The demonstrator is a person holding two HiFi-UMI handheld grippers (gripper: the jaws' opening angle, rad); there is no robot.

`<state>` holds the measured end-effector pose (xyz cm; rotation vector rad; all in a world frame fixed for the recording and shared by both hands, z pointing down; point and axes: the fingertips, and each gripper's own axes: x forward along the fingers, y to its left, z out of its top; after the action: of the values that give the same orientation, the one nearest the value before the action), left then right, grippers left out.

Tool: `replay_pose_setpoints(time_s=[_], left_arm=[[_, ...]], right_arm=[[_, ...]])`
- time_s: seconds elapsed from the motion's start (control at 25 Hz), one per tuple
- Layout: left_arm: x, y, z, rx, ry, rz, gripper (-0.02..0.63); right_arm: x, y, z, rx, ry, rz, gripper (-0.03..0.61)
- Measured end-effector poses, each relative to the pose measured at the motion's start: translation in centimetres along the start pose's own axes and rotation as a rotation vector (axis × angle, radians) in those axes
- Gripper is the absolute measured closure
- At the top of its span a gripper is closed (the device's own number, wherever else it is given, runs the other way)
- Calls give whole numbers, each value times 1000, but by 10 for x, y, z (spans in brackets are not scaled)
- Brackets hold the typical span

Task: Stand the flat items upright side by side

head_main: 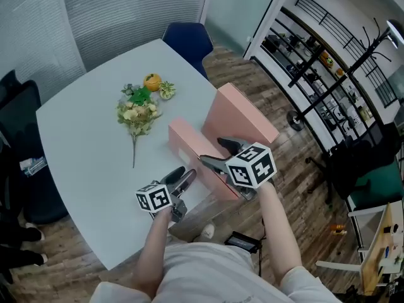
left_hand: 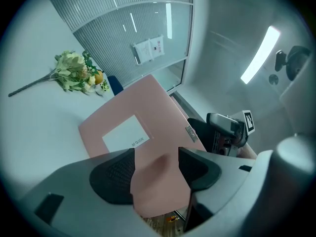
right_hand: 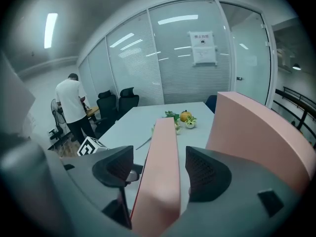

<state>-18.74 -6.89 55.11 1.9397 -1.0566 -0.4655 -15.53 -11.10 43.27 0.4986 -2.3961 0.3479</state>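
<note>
Two pink file folders stand upright side by side at the table's right edge, the near folder (head_main: 196, 151) left of the far folder (head_main: 238, 115). My right gripper (head_main: 222, 154) straddles the near folder's top edge (right_hand: 165, 147); its jaws are open, with gaps between the pads and the folder. The far folder (right_hand: 256, 132) rises just to its right. My left gripper (head_main: 188, 177) sits low at the near folder's left face (left_hand: 158, 105), which bears a white label. The folder's rounded corner lies between its wide jaws (left_hand: 155, 171). The right gripper (left_hand: 224, 127) shows beyond the folder.
On the white table (head_main: 88, 144) a bunch of artificial flowers (head_main: 136, 112) and a small orange pumpkin (head_main: 151, 81) lie at the far side. A blue chair (head_main: 189, 40) stands behind the table. The folders' near ends overhang the wooden floor. A person (right_hand: 71, 107) stands by black chairs.
</note>
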Motion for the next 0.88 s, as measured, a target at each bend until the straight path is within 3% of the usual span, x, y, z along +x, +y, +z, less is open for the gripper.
replay_pose_setpoints(time_s=[0.56, 0.76, 0.88], left_arm=[[-2, 14, 9, -56, 38, -71, 342], [0, 11, 8, -63, 58, -100, 342], [0, 12, 9, -71, 62, -116, 342]], right_arm=[[62, -1, -3, 1, 203, -71, 238], [74, -12, -18, -139, 302, -190, 241], [76, -13, -20, -150, 307, -206, 242]])
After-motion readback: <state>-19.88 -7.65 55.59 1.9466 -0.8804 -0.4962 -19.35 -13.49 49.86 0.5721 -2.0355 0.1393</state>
